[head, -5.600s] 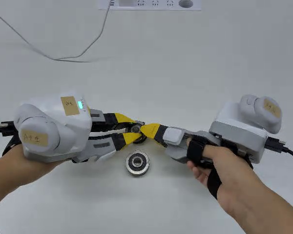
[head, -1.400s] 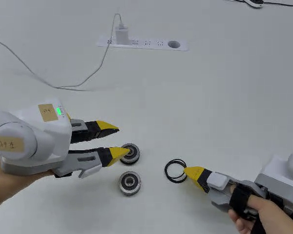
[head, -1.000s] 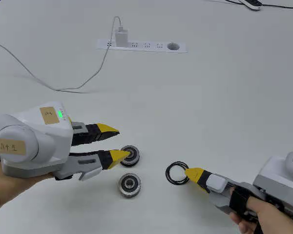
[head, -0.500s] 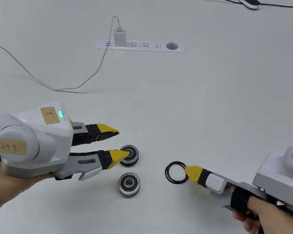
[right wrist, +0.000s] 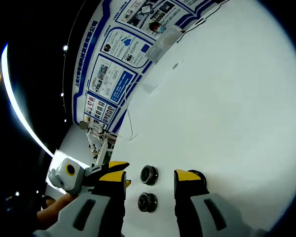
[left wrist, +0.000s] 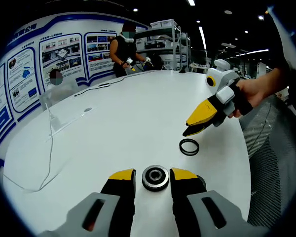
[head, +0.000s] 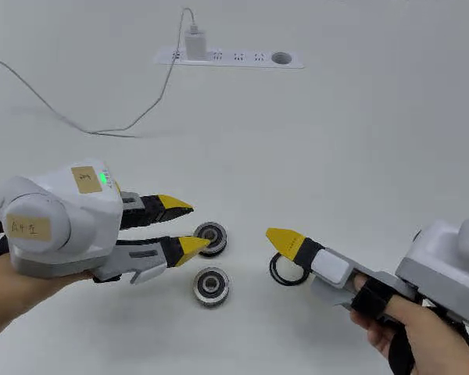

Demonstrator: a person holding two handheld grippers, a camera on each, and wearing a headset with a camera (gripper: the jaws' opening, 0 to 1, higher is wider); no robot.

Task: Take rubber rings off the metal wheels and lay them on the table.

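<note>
Two metal wheels with dark rims lie on the white table (head: pixel 359 141). One wheel (head: pixel 211 237) (left wrist: pixel 155 177) sits just ahead of my left gripper (head: pixel 185 226) (left wrist: pixel 153 174), whose yellow-tipped jaws stand open on either side of it. The other wheel (head: pixel 211 286) (right wrist: pixel 147 202) lies nearer to me. Black rubber rings (head: pixel 284 271) (left wrist: pixel 189 146) rest flat on the table to the right of the wheels. My right gripper (head: pixel 285 240) (right wrist: pixel 151 174) hovers just above the rings, open and holding nothing, and it covers part of them in the head view.
A white power strip (head: pixel 228 58) with a plugged charger lies at the far side. Its cable (head: pixel 62 117) trails across the table to the left. In the left gripper view a person (left wrist: pixel 124 49) stands beyond the table's far end.
My right gripper has lifted away from the rubber rings and shifted left, leaving them on the table. The left gripper and both wheels have stayed put.
</note>
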